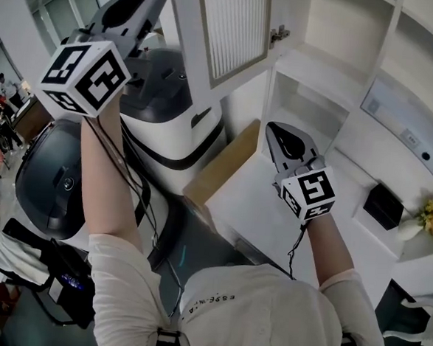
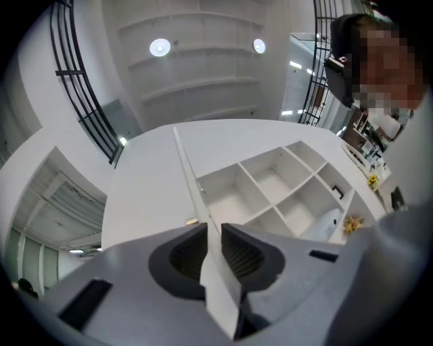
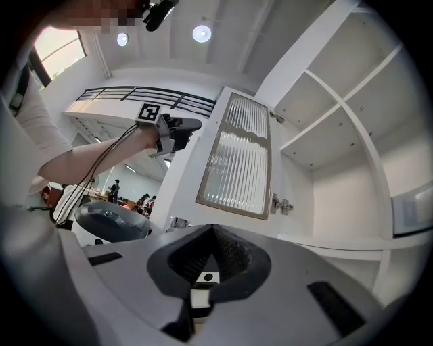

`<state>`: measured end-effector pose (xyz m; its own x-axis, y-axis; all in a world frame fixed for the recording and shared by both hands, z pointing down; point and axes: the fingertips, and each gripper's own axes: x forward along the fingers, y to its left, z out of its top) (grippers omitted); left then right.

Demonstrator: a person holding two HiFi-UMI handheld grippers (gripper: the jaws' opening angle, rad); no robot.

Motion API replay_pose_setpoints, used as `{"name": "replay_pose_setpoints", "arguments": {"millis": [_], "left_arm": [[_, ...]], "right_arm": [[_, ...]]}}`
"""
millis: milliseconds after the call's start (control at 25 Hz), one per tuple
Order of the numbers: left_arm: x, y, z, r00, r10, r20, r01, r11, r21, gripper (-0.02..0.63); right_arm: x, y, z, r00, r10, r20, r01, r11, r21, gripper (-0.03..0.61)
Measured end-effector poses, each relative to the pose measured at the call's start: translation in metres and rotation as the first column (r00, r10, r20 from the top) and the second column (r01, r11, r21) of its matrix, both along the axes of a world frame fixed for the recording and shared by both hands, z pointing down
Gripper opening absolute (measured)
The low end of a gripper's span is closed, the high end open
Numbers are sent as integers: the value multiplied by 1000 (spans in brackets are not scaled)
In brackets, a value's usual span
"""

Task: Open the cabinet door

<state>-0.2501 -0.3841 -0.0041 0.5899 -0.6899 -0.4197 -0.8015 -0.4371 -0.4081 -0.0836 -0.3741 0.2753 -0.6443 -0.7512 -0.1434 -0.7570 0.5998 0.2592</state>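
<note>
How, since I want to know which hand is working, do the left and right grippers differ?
The left gripper is shut on the open cabinet door's edge; the right gripper is shut on nothing. The left is held up high at the door; the right hangs lower, in front of the shelves, touching nothing. Both are grey and carry a marker cube.

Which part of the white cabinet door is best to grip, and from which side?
The free edge of the cabinet door, opposite the hinges, approached edge-on so the jaws straddle the thin panel. It probably gives the most leverage; the left gripper is clamped there.
</note>
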Motion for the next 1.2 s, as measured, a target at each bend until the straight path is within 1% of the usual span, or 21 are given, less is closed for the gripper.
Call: {"name": "replay_pose_setpoints", "arguments": {"millis": [120,200,240,360,520,680,800,1000,1200], "left_arm": [[21,11,32,1000,22,17,-21,999,-30,60],[34,13,57,999,36,30,-34,998,-57,14],[42,13,71,998,46,36,-43,996,-73,6],[68,12,113,994,90,61,-82,988,-128,3],[104,13,169,985,151,82,-133,971,-197,3],[139,18,220,973,220,65,-195,942,-274,3],[156,22,254,965,258,56,-227,920,-320,3],[173,26,306,945,327,13,-294,866,-404,2],[183,22,345,931,365,-3,-321,816,-481,3]], "right_arm": [[6,11,11,1000,-2,2,2,1000,-19,11],[12,17,15,1000,5,10,-5,1000,-25,11],[16,20,16,1000,12,15,-12,1000,-27,11],[32,27,19,998,43,37,-41,999,-32,11],[52,33,23,995,78,65,-75,996,-41,11],[73,34,28,989,129,73,-126,991,-48,11],[86,34,33,982,171,77,-167,984,-55,11],[109,35,49,965,255,69,-250,966,-65,11],[125,36,63,949,309,67,-304,949,-85,11]]}}
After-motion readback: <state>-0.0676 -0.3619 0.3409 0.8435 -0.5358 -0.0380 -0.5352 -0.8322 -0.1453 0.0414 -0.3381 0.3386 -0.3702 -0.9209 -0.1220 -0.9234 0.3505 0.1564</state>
